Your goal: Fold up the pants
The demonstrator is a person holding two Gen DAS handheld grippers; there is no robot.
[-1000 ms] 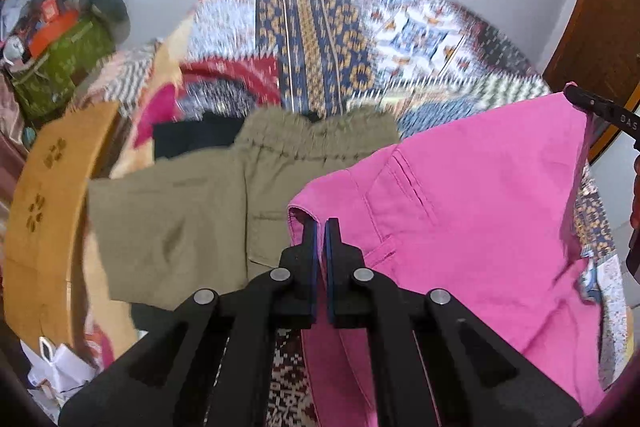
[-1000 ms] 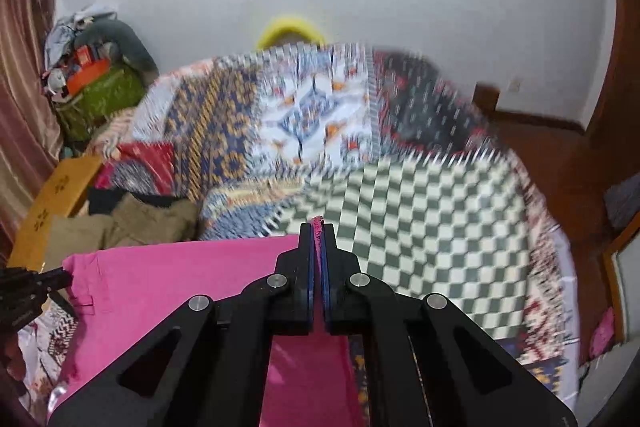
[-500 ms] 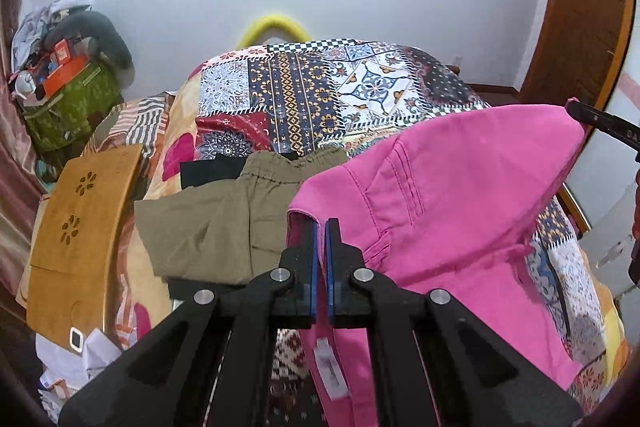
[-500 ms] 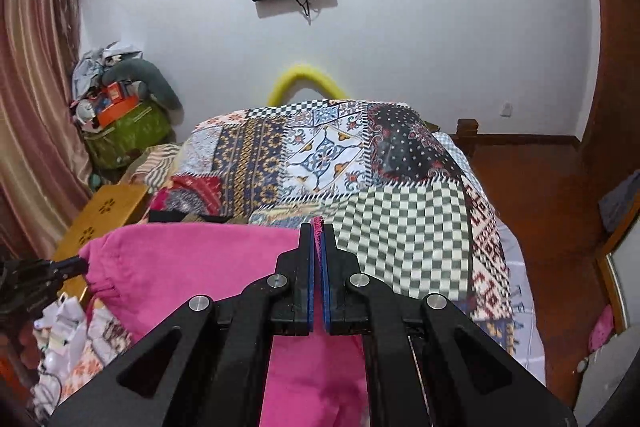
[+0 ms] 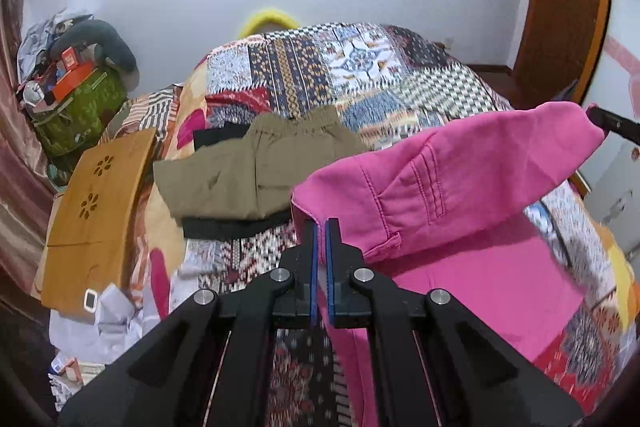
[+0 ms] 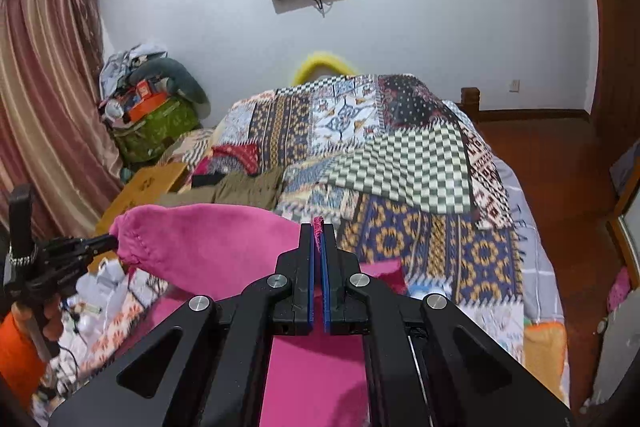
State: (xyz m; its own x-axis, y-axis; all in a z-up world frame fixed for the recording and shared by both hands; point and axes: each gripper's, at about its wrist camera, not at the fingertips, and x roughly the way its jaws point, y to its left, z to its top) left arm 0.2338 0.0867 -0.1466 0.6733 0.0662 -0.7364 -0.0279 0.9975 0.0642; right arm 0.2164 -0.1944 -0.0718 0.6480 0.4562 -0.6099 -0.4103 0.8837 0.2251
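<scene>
Now higher | pink pants (image 5: 460, 179) folding over | both grippers clamped

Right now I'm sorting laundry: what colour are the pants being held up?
Pink pants, clearest in the left wrist view.

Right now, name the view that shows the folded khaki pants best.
Left wrist view: the khaki pants lie nearly whole on the quilt, waistband and leg visible. In the right wrist view the pink pants hide all but a strip.

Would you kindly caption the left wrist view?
Left gripper shut on pink pants, lifted above the patchwork quilt.
</scene>
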